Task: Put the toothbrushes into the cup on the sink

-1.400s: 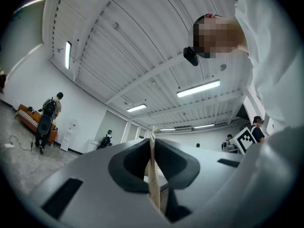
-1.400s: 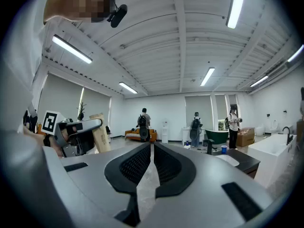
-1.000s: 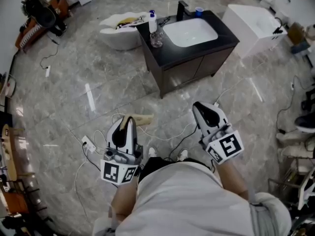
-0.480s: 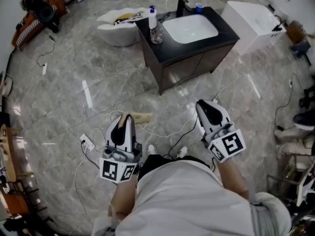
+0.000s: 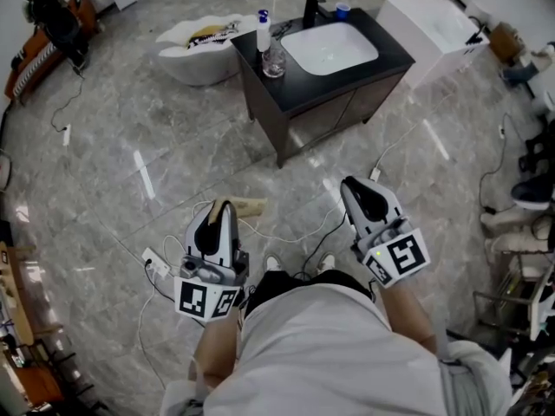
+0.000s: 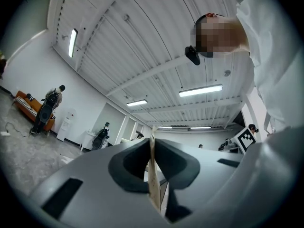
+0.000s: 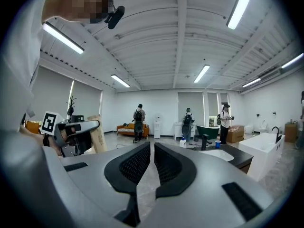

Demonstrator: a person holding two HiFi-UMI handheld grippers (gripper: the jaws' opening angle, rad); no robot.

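A dark vanity [image 5: 381, 69] with a white sink [image 5: 329, 48] stands far ahead on the marble floor. On its left end is a clear glass cup [image 5: 275, 62]. My left gripper [image 5: 221, 208] is held low in front of my body, shut on a flat tan pack [image 5: 249, 207]. That pack shows edge-on as a thin strip [image 6: 153, 175] between the left gripper's [image 6: 153, 144] pads. My right gripper [image 5: 355, 185] is at the same height, shut with nothing in it. In the right gripper view, the right gripper [image 7: 152, 148] points toward the sink [image 7: 217, 154]. No loose toothbrush is visible.
A white bottle [image 5: 263, 31], a black faucet [image 5: 312, 9] and a small blue cup [image 5: 344, 10] share the counter. A white bathtub [image 5: 195, 46] lies left of the vanity and a white block [image 5: 429, 22] right of it. Cables and a power strip [image 5: 156, 263] lie near my feet. Several people [image 7: 138, 122] stand far off.
The vanity and floor have shifted up and left in the head view. Both grippers keep their places in front of my body, the left still holding the tan pack.
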